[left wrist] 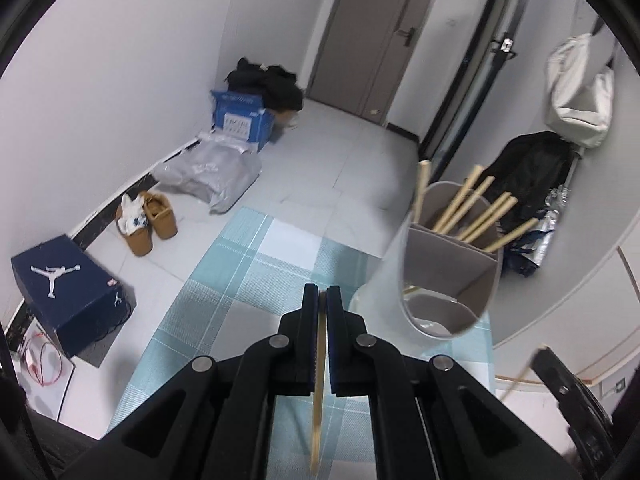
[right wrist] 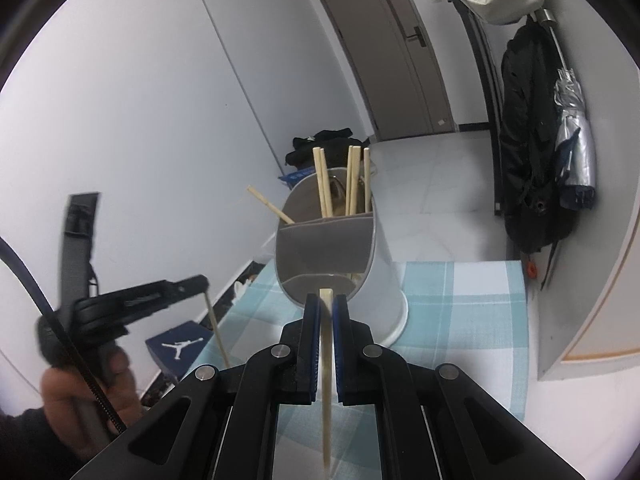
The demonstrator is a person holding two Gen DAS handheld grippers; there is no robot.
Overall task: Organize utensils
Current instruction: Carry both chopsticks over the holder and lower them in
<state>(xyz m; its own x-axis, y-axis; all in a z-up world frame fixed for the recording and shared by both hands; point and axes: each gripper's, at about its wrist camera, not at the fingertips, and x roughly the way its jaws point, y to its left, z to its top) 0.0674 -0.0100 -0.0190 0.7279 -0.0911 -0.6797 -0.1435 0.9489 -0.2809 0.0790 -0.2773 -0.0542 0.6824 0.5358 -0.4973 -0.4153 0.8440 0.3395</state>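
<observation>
A white utensil holder (left wrist: pixel 448 264) with grey dividers stands on a blue checked cloth (left wrist: pixel 240 280); several wooden chopsticks (left wrist: pixel 476 212) stand in its far compartment. My left gripper (left wrist: pixel 322 294) is shut on one chopstick (left wrist: pixel 318 400), held above the cloth left of the holder. In the right wrist view the holder (right wrist: pixel 328 248) is straight ahead with chopsticks (right wrist: pixel 348 184) in its back section. My right gripper (right wrist: pixel 326 300) is shut on another chopstick (right wrist: pixel 327 380), its top end just before the holder's near rim. The left gripper (right wrist: pixel 200 284) shows at the left there, holding its chopstick downward.
A Jordan shoebox (left wrist: pixel 68 292), tan shoes (left wrist: pixel 148 220), a grey bag (left wrist: pixel 212 172) and a blue box (left wrist: pixel 240 120) lie on the floor to the left. A black backpack (right wrist: pixel 532 152) and a folded umbrella (right wrist: pixel 576 136) hang at the right. A door (right wrist: pixel 396 48) is behind.
</observation>
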